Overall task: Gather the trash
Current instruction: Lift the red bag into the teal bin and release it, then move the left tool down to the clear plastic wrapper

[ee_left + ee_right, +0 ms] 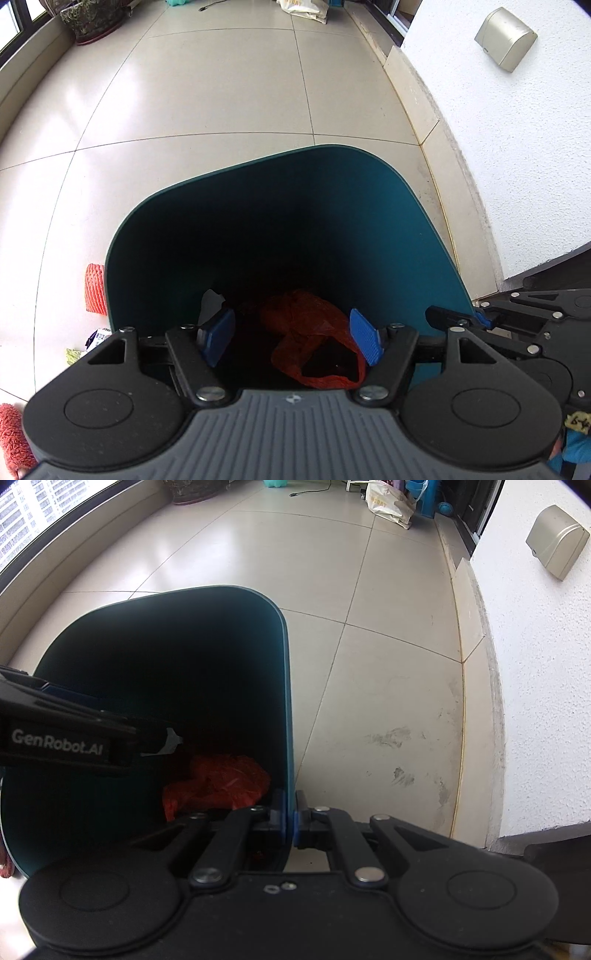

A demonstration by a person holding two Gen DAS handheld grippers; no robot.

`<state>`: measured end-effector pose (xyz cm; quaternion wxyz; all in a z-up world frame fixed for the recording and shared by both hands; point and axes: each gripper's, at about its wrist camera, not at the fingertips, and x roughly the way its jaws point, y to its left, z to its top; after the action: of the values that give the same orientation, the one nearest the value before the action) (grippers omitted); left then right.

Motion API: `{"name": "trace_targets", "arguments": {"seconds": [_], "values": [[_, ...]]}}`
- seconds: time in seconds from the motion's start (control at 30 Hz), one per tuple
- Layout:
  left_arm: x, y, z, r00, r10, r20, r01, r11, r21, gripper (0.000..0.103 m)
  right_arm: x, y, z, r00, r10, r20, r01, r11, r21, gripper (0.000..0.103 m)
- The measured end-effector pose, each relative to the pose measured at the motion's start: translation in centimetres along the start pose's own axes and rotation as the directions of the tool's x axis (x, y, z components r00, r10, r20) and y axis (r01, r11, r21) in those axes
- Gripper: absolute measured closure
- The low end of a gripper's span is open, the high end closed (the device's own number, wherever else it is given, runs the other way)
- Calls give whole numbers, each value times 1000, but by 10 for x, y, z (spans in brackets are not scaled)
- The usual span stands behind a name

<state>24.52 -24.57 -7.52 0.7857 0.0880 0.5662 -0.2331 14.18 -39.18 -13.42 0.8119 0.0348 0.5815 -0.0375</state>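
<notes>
A: Low in the left view, item one: left gripper (pixel 291 341), jaws standing wide, holding nothing, hanging over the bin (pixel 424 221). Contents?

B: Bin is lying centre frame, teal, mouth facing the camera. A red bag (pixel 314 332) is sitting inside at the bottom, and a white scrap (pixel 210 299) is showing beside it at the inner left.

A: Item two?

B: Right gripper (pixel 291 821), low centre of the right view, jaws pinched narrow on the bin's right wall, one pad inside and one outside. It is steadying the bin.

A: Outstanding items?

B: At the left edge of the left view, outside the bin: orange netting (pixel 95 288) touching the bin wall, and lower down a printed wrapper (pixel 98 336) and a green scrap (pixel 73 356) lying on the floor (pixel 221 92).

A: Progress?

B: Judging partway: two pieces are sitting in the bin, at least three are waiting outside. Next is likely reaching left for the netting.
</notes>
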Motion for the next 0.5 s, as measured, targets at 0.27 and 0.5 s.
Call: {"name": "trace_targets", "arguments": {"seconds": [0.27,0.5], "values": [[-45,21,-23,996,3,90,0,999,-37,27,1,3,-1,1000,-4,0,4,1000,-2,100],[-84,68,-38,984,71,162,-49,989,-136,24,0,1,1,1000,4,-3,-4,1000,6,100]]}}
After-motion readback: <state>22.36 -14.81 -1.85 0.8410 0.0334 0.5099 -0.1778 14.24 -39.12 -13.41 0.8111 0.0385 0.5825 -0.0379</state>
